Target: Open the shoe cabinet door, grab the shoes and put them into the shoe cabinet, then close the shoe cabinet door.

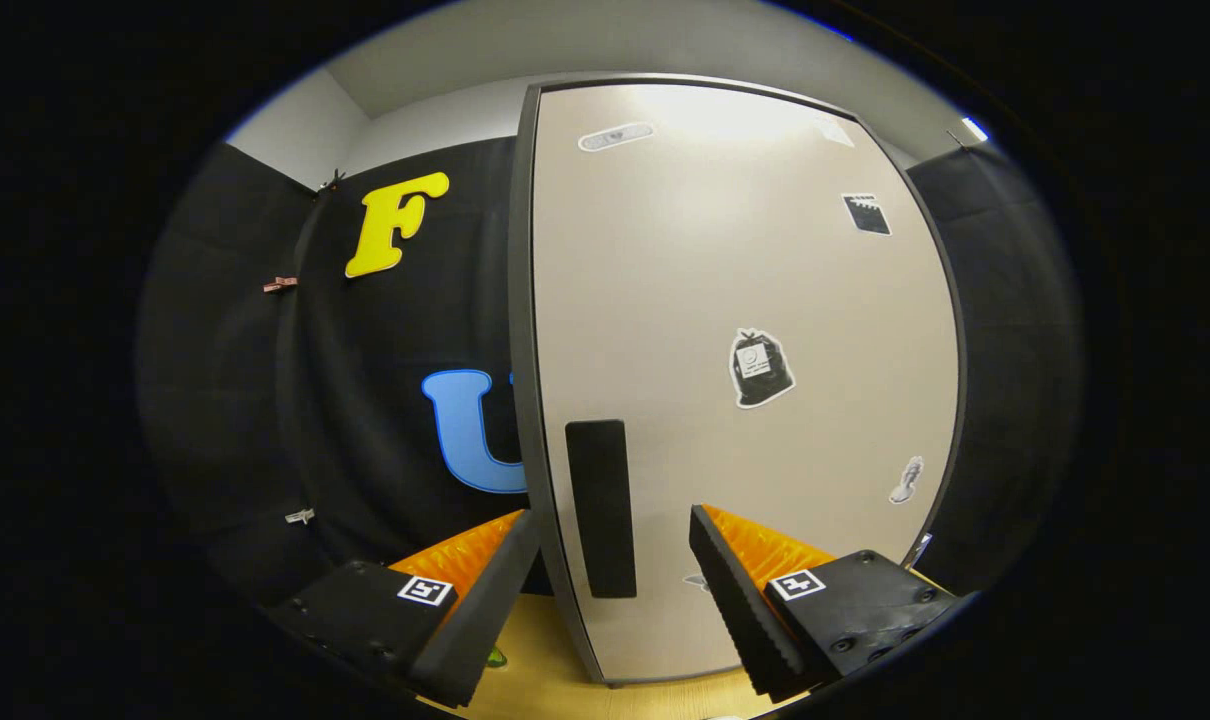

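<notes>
Beige door (745,300) upright; gripper (615,530) agape.

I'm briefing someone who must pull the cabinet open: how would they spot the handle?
Find the tall beige shoe cabinet door facing the open tongs. Near its dark left edge, low down, sits the handle, between the fingers and just ahead. Unlike the small stickers, it is a plain black upright bar.
</notes>
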A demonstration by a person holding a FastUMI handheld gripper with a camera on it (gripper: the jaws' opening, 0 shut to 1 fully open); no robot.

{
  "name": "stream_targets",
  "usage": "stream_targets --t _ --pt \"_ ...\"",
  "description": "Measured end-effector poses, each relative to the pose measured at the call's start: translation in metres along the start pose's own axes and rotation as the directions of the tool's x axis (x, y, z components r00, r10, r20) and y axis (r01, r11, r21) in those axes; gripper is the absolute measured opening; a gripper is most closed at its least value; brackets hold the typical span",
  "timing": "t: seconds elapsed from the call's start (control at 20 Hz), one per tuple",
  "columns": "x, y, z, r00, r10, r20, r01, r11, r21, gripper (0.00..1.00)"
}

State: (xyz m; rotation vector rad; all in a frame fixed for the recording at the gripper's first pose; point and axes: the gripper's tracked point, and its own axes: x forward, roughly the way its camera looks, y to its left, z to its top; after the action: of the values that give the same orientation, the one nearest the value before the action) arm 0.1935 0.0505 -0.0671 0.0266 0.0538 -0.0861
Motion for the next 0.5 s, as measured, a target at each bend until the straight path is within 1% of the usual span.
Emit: stream_targets --t 0.05,0.1,0.2,0.25,0.3,0.35,0.4,0.5 --pt "0.008 -0.001 -0.003 1.0 -0.007 -0.004 0.007 1.0 0.0 0.93" --pt "0.015 -0.002 -0.004 1.0 -0.016 -0.005 0.016 1.0 0.0 0.9" --pt "0.025 0.0 -0.006 1.0 -0.018 -0.007 0.018 1.0 0.004 0.87" --pt "0.026 -0.002 -0.007 1.0 -0.025 -0.006 0.025 1.0 0.004 0.79" --pt "0.028 -0.002 -0.007 1.0 -0.029 -0.006 0.029 1.0 0.001 0.75" --pt "0.029 -0.003 -0.008 0.999 -0.038 -0.006 0.038 0.999 -0.006 0.67" --pt "0.029 0.001 -0.007 1.0 -0.022 -0.003 0.022 1.0 -0.009 0.59" --pt "0.028 0.0 -0.007 0.999 -0.042 0.003 0.042 0.999 -0.035 0.39"
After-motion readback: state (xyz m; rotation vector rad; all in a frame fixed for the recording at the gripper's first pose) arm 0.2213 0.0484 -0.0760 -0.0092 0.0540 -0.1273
